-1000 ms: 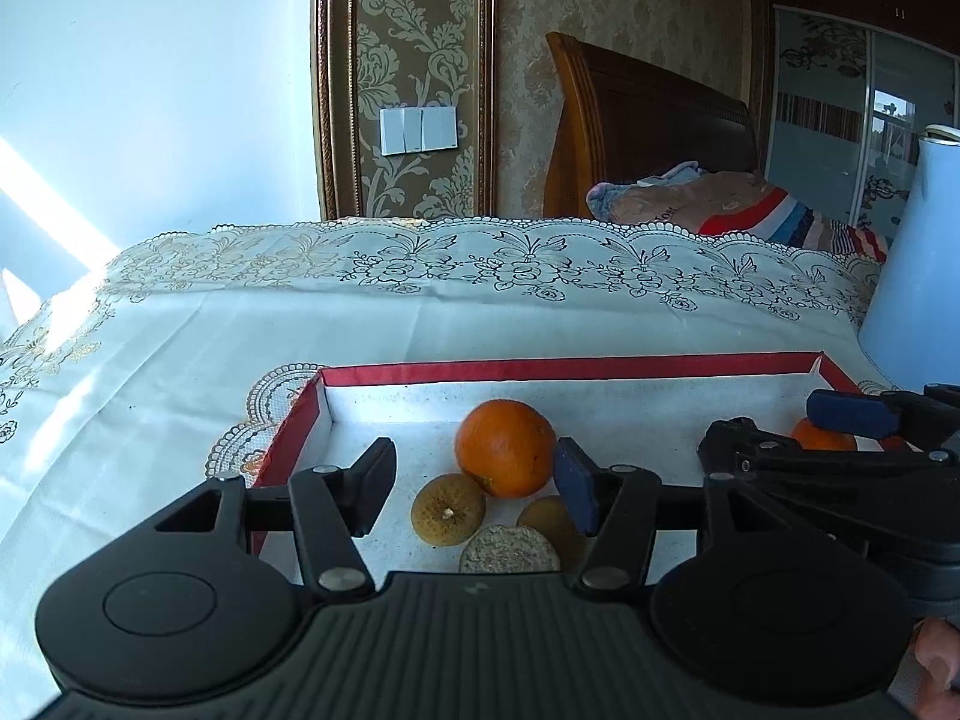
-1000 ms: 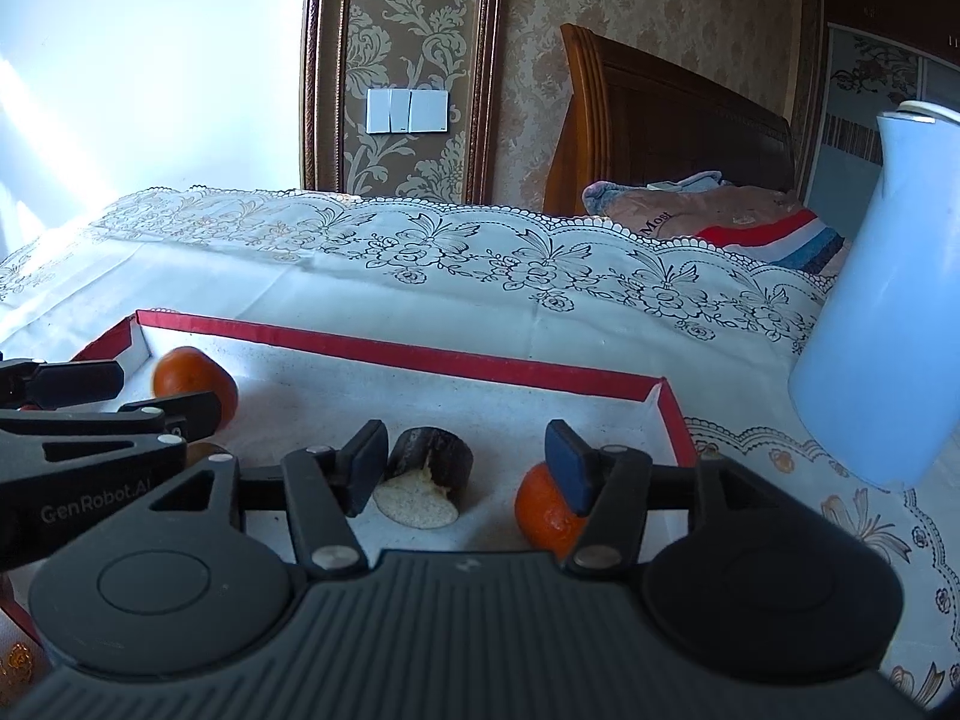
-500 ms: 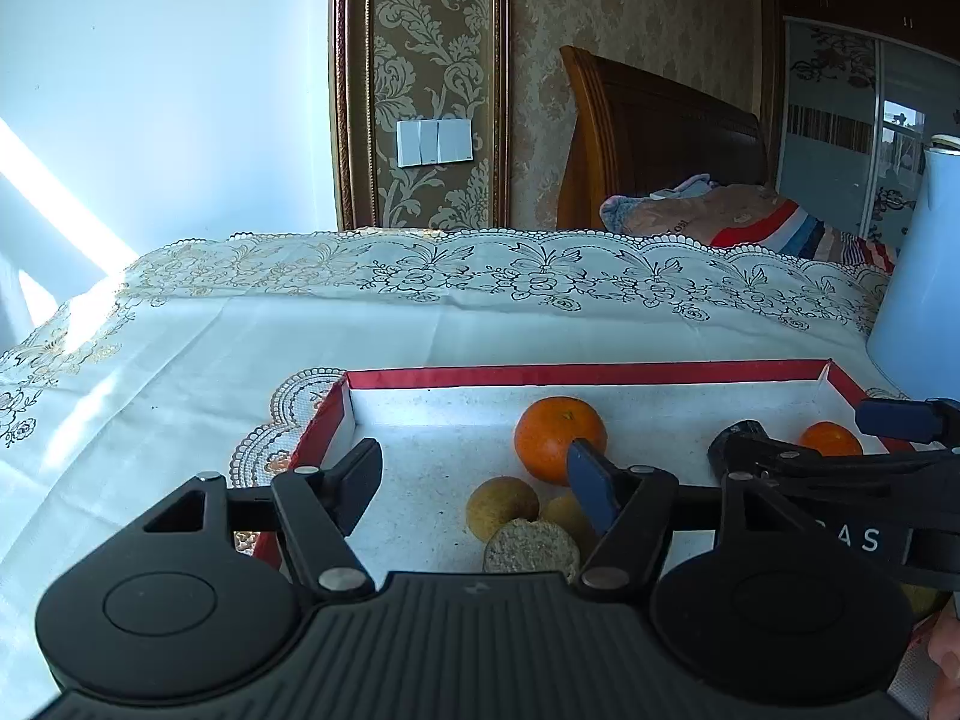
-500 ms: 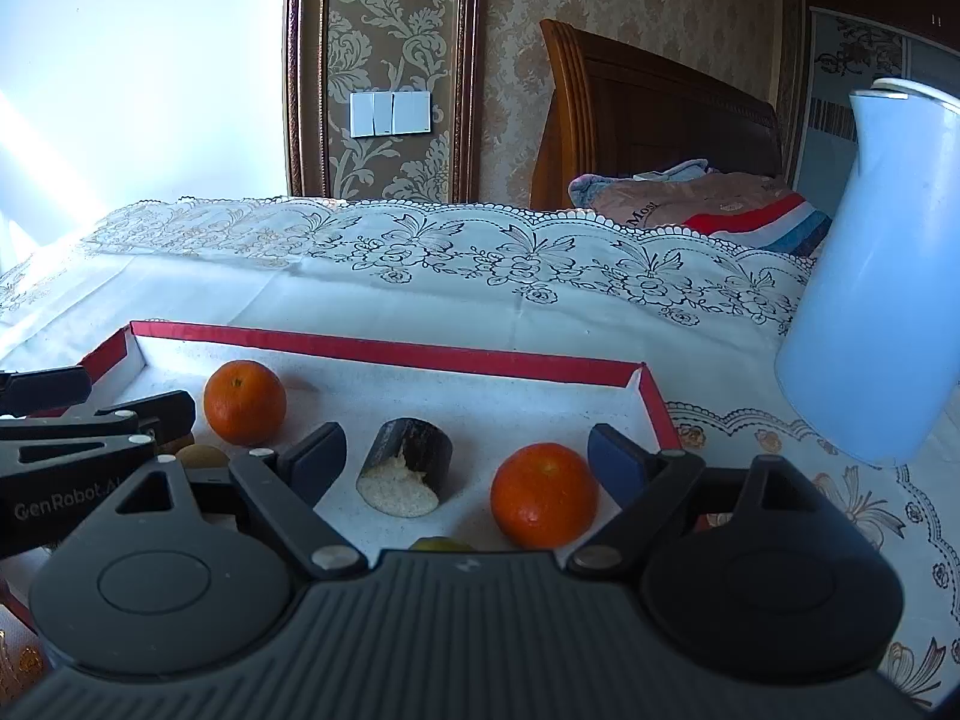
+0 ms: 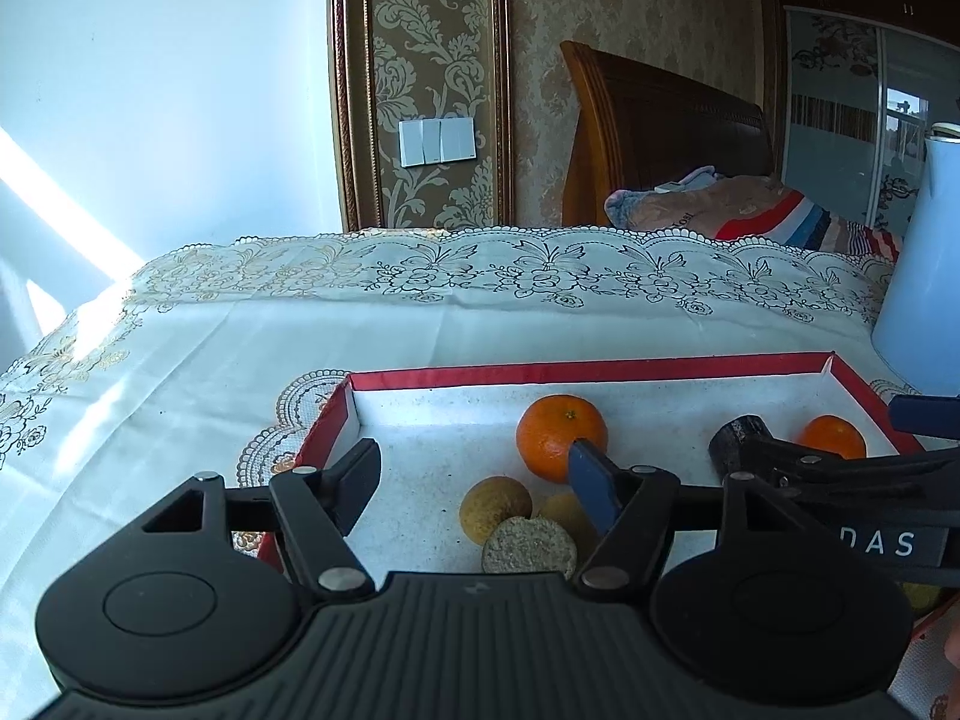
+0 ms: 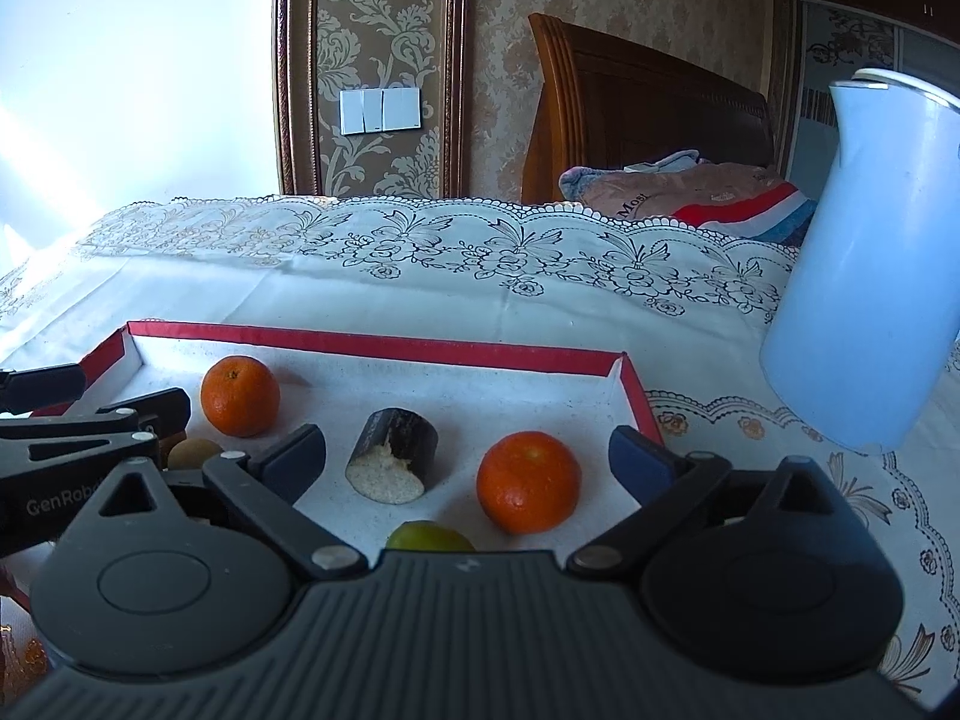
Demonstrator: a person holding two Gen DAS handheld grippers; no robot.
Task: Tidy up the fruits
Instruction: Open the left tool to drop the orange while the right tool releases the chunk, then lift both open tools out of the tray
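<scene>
A red-rimmed tray (image 5: pixel 600 369) with a white floor holds the fruit. In the left wrist view, my left gripper (image 5: pixel 474 486) stands open above the tray, empty. Past its right finger sits an orange (image 5: pixel 561 446). Small brown fruits (image 5: pixel 495 507) and a cut round piece (image 5: pixel 528 546) lie below the jaws. In the right wrist view, the jaws of my right gripper (image 6: pixel 467 461) are opening. A dark cut stalk piece (image 6: pixel 393 459) and a second orange (image 6: pixel 528 480) lie between them, untouched. A green fruit (image 6: pixel 429 537) peeks out beneath.
A tall pale-blue jug (image 6: pixel 870 270) stands on the lace tablecloth (image 6: pixel 420 276) just right of the tray (image 6: pixel 372 345). The two grippers sit side by side over the tray's near half. Behind the table are a wooden headboard and folded bedding.
The right gripper's jaws have spread wide and the second orange now lies free between them. The left jaws widened slightly and the first orange has slid rightward in its view.
</scene>
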